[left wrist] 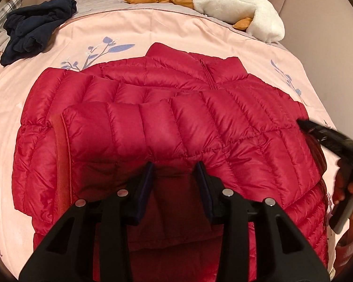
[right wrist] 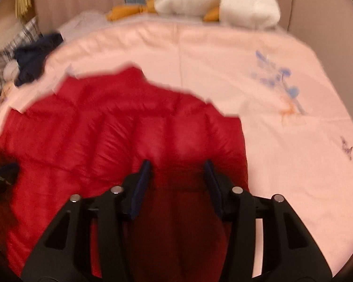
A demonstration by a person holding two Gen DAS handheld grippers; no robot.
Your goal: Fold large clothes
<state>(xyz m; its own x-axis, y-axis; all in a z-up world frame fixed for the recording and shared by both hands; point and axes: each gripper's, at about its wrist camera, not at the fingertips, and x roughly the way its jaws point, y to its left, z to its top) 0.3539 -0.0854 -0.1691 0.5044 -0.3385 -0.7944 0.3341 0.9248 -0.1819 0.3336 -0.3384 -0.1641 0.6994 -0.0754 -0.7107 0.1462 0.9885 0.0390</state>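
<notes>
Item under inspection: one red quilted down jacket [left wrist: 167,127], lying front-up on a pink bedspread with blue flower print [left wrist: 176,33]. All positions below are given relative to the jacket.

Progress. The jacket's collar points away from the cameras, with the zip closed as far as can be seen. One sleeve [left wrist: 138,131] is already laid crosswise over the chest, its cuff ending near the jacket's left-hand edge in the left wrist view. Judgement: the sleeve stage is at least partly done; whether the second sleeve lies beneath cannot be determined. The body has not yet been doubled over from hem to collar, so the main fold remains.

Grippers. The left gripper [left wrist: 174,166] is over the lower half of the jacket, just below the folded sleeve. Its jaws stand partly spread; dark red fabric fills the gap between them, but pad contact is not visible, so a pinch cannot be confirmed. The right gripper [right wrist: 177,166] is at the jacket's right-hand side near the hem, jaws likewise partly spread with fabric seen between them; this view is blurred and a hold cannot be confirmed there either.

Surroundings. Beyond the collar lie a white plush toy with orange feet [left wrist: 235,7] and, off to the left, a crumpled navy garment [left wrist: 35,25], both well clear of the jacket.
</notes>
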